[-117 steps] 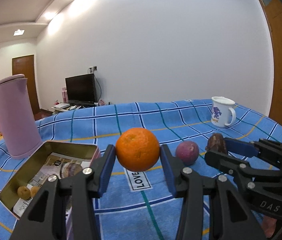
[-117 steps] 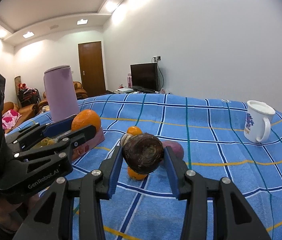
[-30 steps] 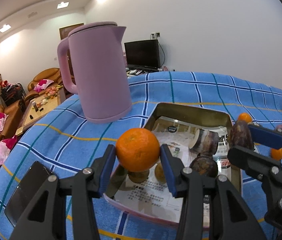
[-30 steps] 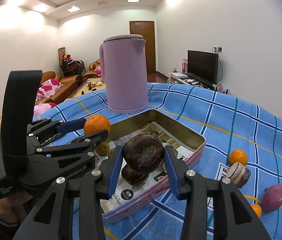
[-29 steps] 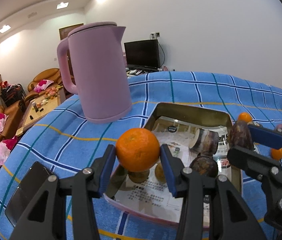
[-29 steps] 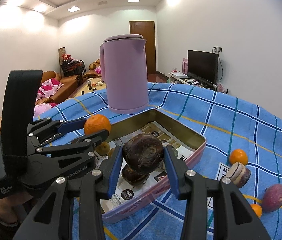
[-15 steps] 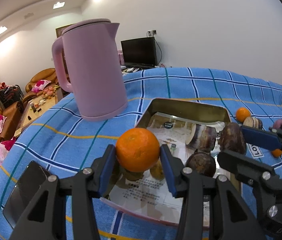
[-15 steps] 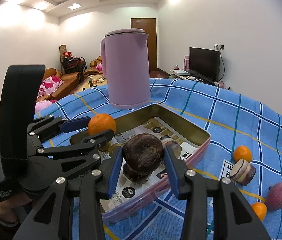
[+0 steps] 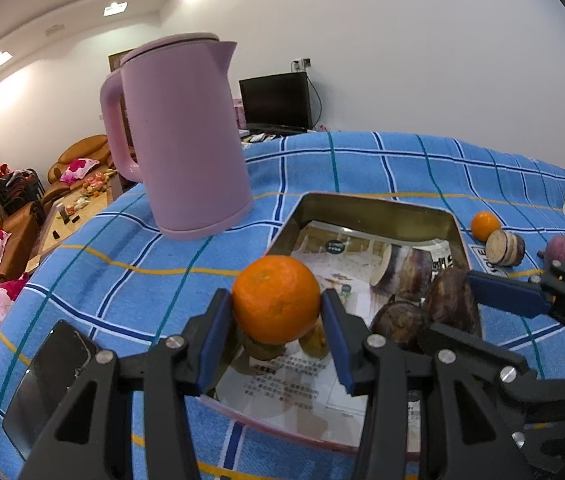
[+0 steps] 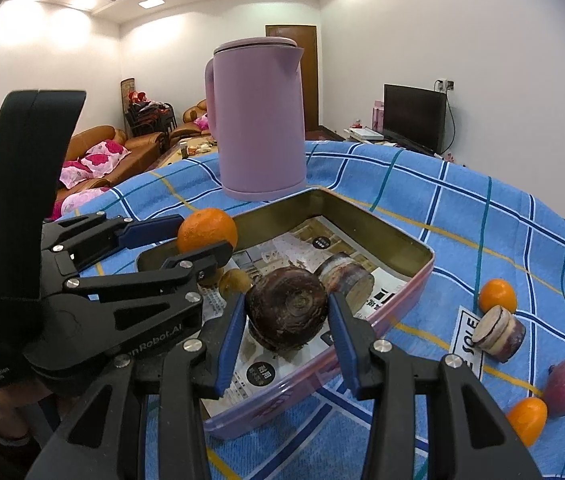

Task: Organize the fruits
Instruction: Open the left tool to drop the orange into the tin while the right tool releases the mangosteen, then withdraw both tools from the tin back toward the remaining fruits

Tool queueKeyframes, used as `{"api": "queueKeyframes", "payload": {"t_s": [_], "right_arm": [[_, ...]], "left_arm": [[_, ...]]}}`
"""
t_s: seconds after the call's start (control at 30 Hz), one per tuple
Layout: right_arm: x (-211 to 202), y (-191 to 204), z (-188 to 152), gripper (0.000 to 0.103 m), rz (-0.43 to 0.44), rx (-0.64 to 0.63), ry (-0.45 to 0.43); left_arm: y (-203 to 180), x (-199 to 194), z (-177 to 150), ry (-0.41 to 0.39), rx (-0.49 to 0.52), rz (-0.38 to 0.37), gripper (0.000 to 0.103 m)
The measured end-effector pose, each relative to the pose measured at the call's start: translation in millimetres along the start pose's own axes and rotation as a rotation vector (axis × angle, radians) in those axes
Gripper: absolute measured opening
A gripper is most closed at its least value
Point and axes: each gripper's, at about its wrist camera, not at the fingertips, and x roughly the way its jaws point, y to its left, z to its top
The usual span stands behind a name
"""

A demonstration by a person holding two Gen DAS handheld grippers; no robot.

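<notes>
While clamped, orange (image 9: 275,299) between hand-held gripper (image 9: 275,346) jaws.

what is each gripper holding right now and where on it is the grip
Left gripper pinches an orange at its sides; right gripper clamps a dark brown fruit at its sides.

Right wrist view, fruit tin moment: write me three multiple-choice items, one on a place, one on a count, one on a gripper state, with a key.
1. The pink kettle stands:
A. inside the tin
B. behind the tin
C. on the floor

2. Small oranges on the cloth right of the tin:
A. none
B. two
C. five

3. The right gripper is:
A. shut on the dark round fruit
B. open, holding nothing
C. shut on a mug

Key: B, the kettle rises beyond the far rim; B, one near the label, one nearer; A, both pads press the fruit.
</notes>
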Motion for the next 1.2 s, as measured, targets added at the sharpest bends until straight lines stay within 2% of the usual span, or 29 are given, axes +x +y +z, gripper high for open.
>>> {"api": "queueKeyframes", "payload": {"t_s": [0.53, 0.73, 0.97, 1.03, 1.07, 1.1, 1.2], "right_arm": [[0.4, -2.9, -0.8, 0.044, 0.013, 0.014, 0.012], [0.5, -3.1, -0.8, 0.045, 0.021, 0.011, 0.014], [-1.1, -7.1, -1.8, 0.061, -0.003, 0.032, -0.005], [-2.5, -11.2, -2.6, 0.067, -0.027, 0.049, -0.009], [-3.6, -13.0, -3.1, 0.070, -0.046, 0.052, -0.005], [-4.9, -14.6, -3.3, 0.070, -0.062, 0.053, -0.004], [-14.4, -20.6, -3.0, 0.070, -0.079, 0.063, -0.017]], "left_arm": [[-4.6, 1.1, 0.8, 0.002, 0.012, 0.015, 0.047], [-3.7, -1.5, 0.2, 0.002, 0.008, 0.024, 0.051], [-1.2, -9.6, 3.5, -0.017, -0.008, 0.043, 0.068], [-1.0, -11.6, 4.3, -0.019, -0.010, 0.045, 0.075], [-1.6, -13.1, 4.7, -0.021, -0.009, 0.048, 0.082], [-2.9, -15.4, 5.3, -0.029, -0.003, 0.047, 0.087], [-8.4, -21.8, 8.1, -0.049, 0.010, 0.048, 0.092]]}}
